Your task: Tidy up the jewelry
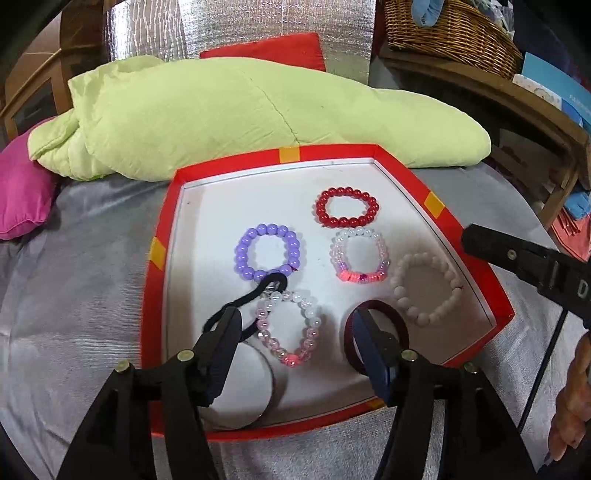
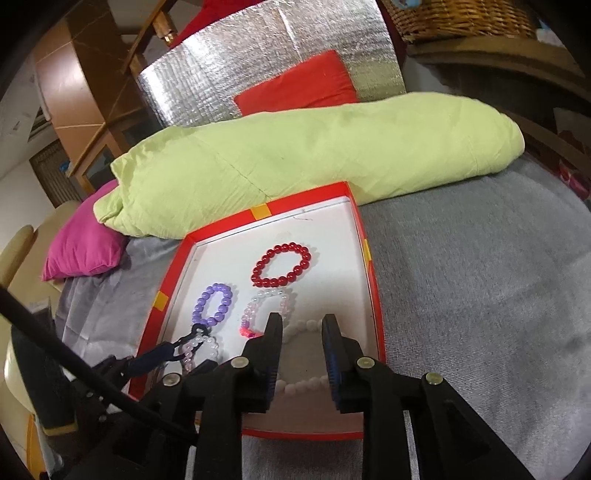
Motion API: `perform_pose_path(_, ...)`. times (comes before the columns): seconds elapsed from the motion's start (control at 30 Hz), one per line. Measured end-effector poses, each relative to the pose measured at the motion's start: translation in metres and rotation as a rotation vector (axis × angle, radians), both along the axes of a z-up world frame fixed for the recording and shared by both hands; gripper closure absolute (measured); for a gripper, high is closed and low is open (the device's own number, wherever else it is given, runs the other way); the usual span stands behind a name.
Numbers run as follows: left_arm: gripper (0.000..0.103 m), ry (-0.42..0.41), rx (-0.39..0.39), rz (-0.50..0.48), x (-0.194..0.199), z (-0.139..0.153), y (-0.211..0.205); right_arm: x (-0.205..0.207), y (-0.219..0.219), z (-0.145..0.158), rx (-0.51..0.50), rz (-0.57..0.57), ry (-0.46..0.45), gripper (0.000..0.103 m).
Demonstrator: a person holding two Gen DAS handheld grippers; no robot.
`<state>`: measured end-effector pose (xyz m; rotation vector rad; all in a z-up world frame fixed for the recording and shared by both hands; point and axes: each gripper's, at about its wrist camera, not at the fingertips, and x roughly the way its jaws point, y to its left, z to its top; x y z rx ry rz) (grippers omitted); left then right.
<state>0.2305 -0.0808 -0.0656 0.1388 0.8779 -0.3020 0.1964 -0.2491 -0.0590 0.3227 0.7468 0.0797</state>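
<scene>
A red-rimmed tray (image 1: 162,229) with a white floor lies on a grey cover. In it are a red bead bracelet (image 1: 347,192), a purple one (image 1: 271,229), a clear-and-pink stacked one (image 1: 360,275) and a matte white one (image 1: 400,291). My left gripper (image 1: 295,321) is open over the tray's near part. A pink-and-clear bracelet (image 1: 310,334) lies between its fingers, untouched. A black hair tie (image 1: 258,290) runs by its left finger and a dark red one (image 1: 400,323) by its right. My right gripper (image 2: 303,325) stands open above the white bracelet (image 2: 303,386).
A pale green pillow (image 1: 240,110) lies just behind the tray, with a pink cushion (image 1: 22,192) at the left and a red one (image 1: 273,48) further back. A round white disc (image 1: 243,387) sits in the tray's near corner. A wicker basket (image 1: 450,33) stands on a wooden shelf at the right.
</scene>
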Motion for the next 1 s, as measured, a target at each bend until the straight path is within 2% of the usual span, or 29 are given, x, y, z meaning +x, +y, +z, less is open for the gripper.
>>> perform_pose_path(0.13, 0.037, -0.034, 0.03, 0.05, -0.014, 0.014, 0.011, -0.018, 0.005, 0.008, -0.077, 0.001, 0.007, 0.079)
perform_pose_path(0.27, 0.037, -0.106, 0.102, 0.136, -0.043, 0.039, 0.025, -0.051, 0.015, 0.019, -0.185, -0.01, 0.006, 0.079)
perform_pose_path(0.37, 0.027, -0.148, 0.142, 0.203, -0.069, 0.057, 0.037, -0.078, 0.024, 0.03, -0.222, 0.003, -0.012, 0.076)
perform_pose_path(0.5, 0.026, -0.245, 0.178, 0.263, -0.118, 0.077, 0.053, -0.12, 0.029, 0.041, -0.201, -0.014, -0.02, 0.049)
perform_pose_path(0.63, 0.026, -0.239, 0.126, 0.244, -0.158, 0.093, 0.066, -0.156, 0.04, 0.056, -0.234, -0.019, -0.017, 0.049)
perform_pose_path(0.77, 0.026, -0.236, 0.073, 0.258, -0.2, 0.114, 0.074, -0.187, 0.044, 0.068, -0.206, -0.015, 0.006, 0.049)
perform_pose_path(0.93, 0.026, -0.272, 0.093, 0.283, -0.231, 0.133, 0.072, -0.221, 0.049, 0.086, -0.223, -0.013, -0.019, 0.049)
perform_pose_path(1.0, 0.026, -0.273, 0.08, 0.261, -0.242, 0.139, 0.071, -0.231, 0.05, 0.092, -0.228, -0.01, -0.029, 0.049)
